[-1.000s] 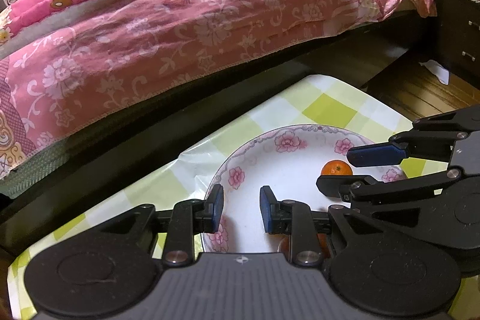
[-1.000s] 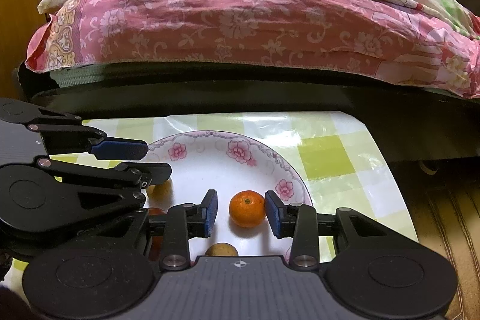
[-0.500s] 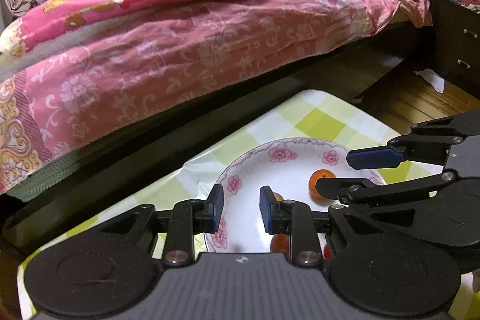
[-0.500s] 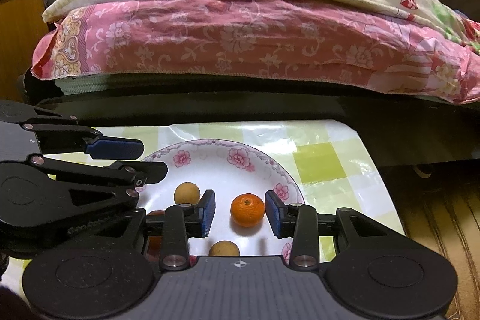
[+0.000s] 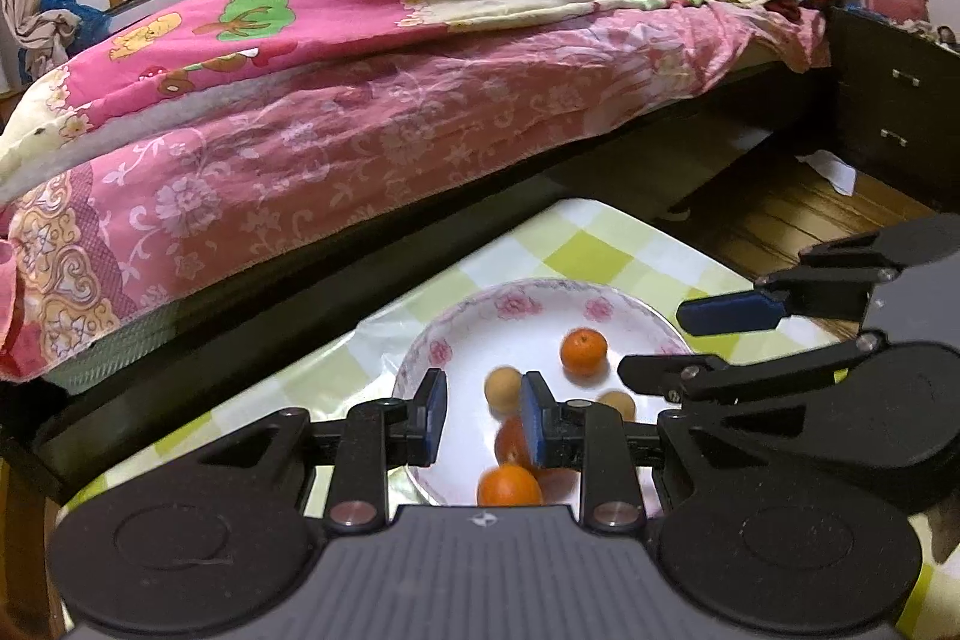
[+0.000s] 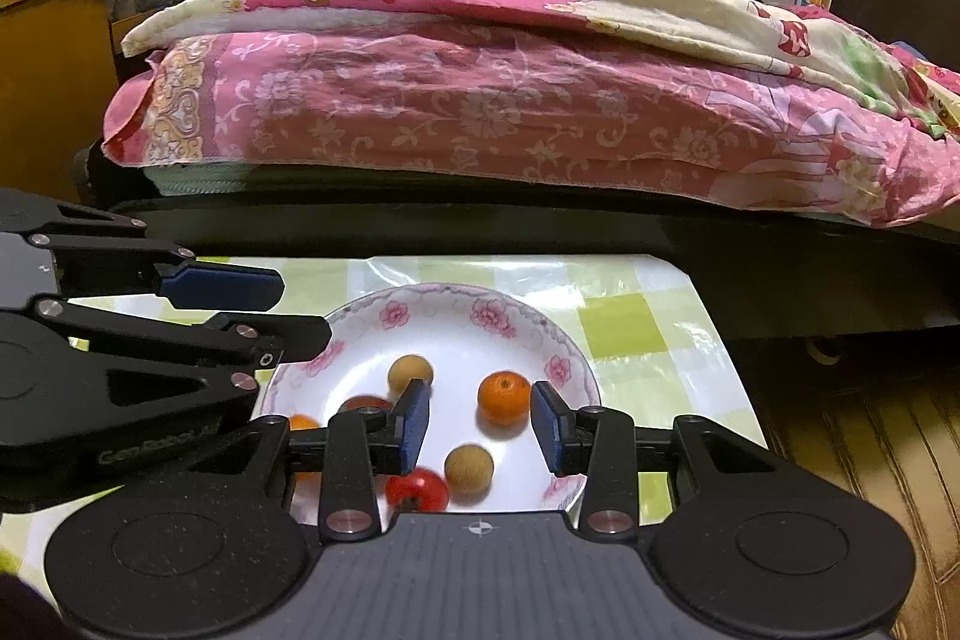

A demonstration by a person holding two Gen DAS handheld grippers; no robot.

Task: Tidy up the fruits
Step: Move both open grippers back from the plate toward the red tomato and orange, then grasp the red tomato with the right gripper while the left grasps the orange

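Note:
A white plate with a pink flower rim [image 6: 420, 307] [image 5: 456, 334] sits on a green-checked tablecloth. On it lie an orange mandarin [image 6: 505, 405] [image 5: 584, 352], two tan round fruits [image 6: 410, 373] [image 6: 468, 468], a red fruit [image 6: 417, 489] and another orange fruit [image 5: 509, 485]. My right gripper [image 6: 480, 424] is open and empty above the plate, with the mandarin between its fingers in view. My left gripper [image 5: 483, 421] is open and empty above the plate's left part. Each gripper shows in the other's view.
A bed with a pink floral quilt [image 5: 372, 112] and a dark frame runs along the table's far side. A wooden floor [image 5: 780, 214] and a dark nightstand [image 5: 888, 112] lie to the right. The table's right edge [image 6: 720, 340] is near the plate.
Both grippers have risen and pulled back from the plate, so more fruit and more of the room show. The fruits stay on the plate. Both stay open.

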